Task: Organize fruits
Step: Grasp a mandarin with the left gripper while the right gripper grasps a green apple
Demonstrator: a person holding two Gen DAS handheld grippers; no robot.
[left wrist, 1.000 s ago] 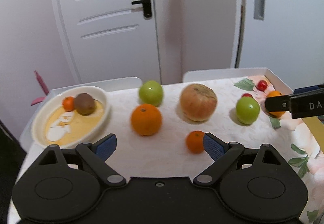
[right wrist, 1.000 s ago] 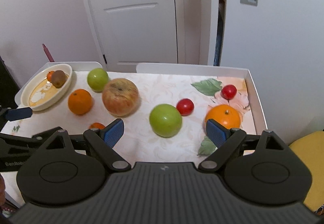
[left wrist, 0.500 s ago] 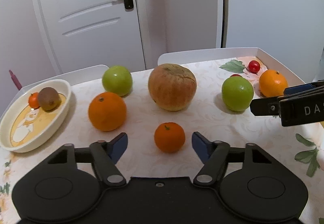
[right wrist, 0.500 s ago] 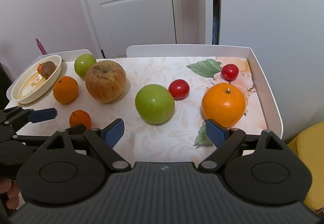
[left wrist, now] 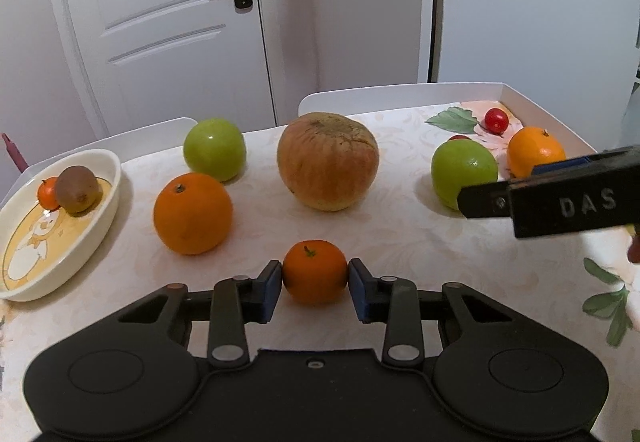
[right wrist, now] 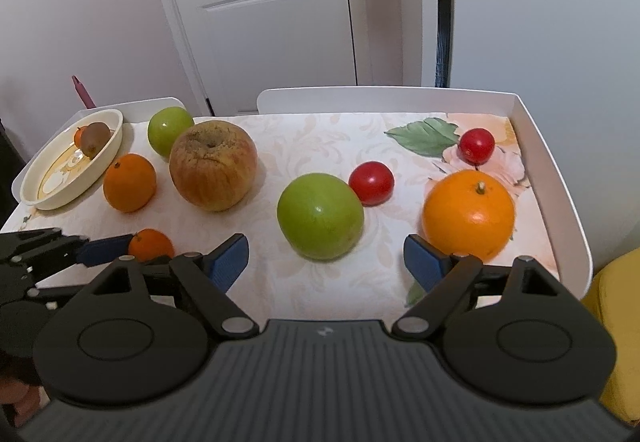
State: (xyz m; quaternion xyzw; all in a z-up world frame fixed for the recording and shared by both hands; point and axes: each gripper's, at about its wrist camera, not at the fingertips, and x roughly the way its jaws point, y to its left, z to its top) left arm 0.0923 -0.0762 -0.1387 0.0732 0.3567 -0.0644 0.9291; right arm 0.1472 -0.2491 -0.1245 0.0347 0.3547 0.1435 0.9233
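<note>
My left gripper (left wrist: 315, 276) is closing on a small mandarin (left wrist: 315, 262) that rests on the tablecloth, and both blue pads (left wrist: 272, 282) touch its sides. In the right wrist view the same mandarin (right wrist: 154, 242) shows at lower left. My right gripper (right wrist: 326, 262) stands wide, its jaws closing slightly. A green apple (right wrist: 320, 216) sits just ahead of the gap, and neither pad touches it. The cream bowl (left wrist: 110, 198) at far left holds a kiwi (left wrist: 76, 189) and another small mandarin (left wrist: 46, 193).
On the cloth lie a large orange (left wrist: 193, 214), a second green apple (left wrist: 214, 149), a big brownish apple (left wrist: 328, 161), another orange (right wrist: 468, 214) and two red tomatoes (right wrist: 371, 183). The white tray wall (right wrist: 560, 178) bounds the right side. A door stands behind.
The left gripper came down and forward to the small mandarin and its jaws went from wide apart to touching it. The right gripper sank closer to the green apple.
</note>
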